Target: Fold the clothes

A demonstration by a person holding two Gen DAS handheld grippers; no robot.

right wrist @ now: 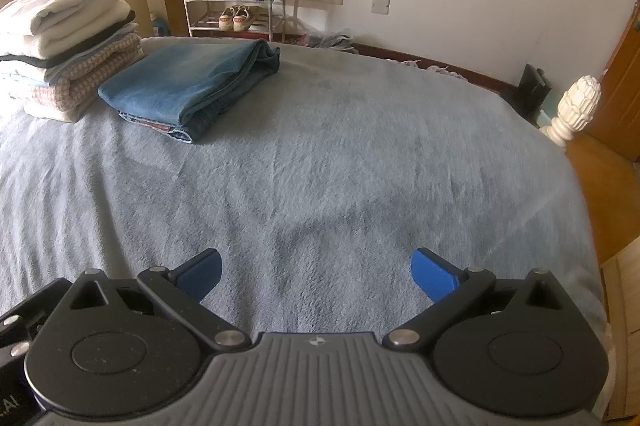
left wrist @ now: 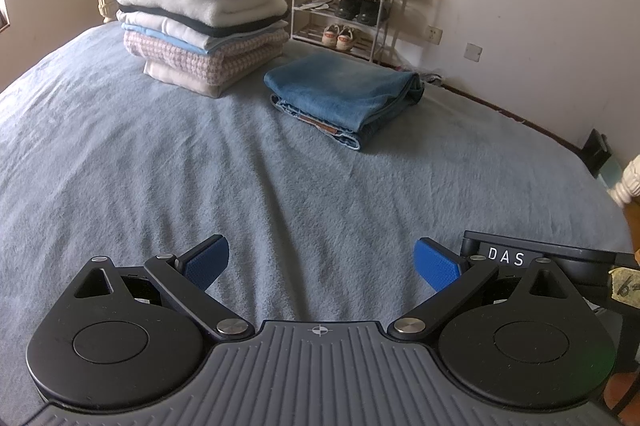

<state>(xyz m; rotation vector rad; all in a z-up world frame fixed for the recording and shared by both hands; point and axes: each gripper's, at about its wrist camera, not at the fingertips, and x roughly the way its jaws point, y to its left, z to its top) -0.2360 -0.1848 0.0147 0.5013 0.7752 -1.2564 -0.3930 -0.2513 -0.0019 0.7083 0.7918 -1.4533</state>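
Two blue pads of the left tool (left wrist: 320, 268) stand wide apart, empty, over the bed (left wrist: 200, 161); folded jeans (left wrist: 344, 97) lie far ahead, right of the stack (left wrist: 204, 21) (whites on top). Right view: right tool (right wrist: 316, 272) equally spread, gripping nothing; jeans (right wrist: 188, 85) far left, touching the stack (right wrist: 68, 41).

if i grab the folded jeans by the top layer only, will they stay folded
Probably not. The jeans are soft denim folded in several loose layers, so lifting one layer would likely let the rest sag and unfold. They look thick, likely heavy for their size. On the fuzzy bedcover a push would probably bunch them rather than slide them.
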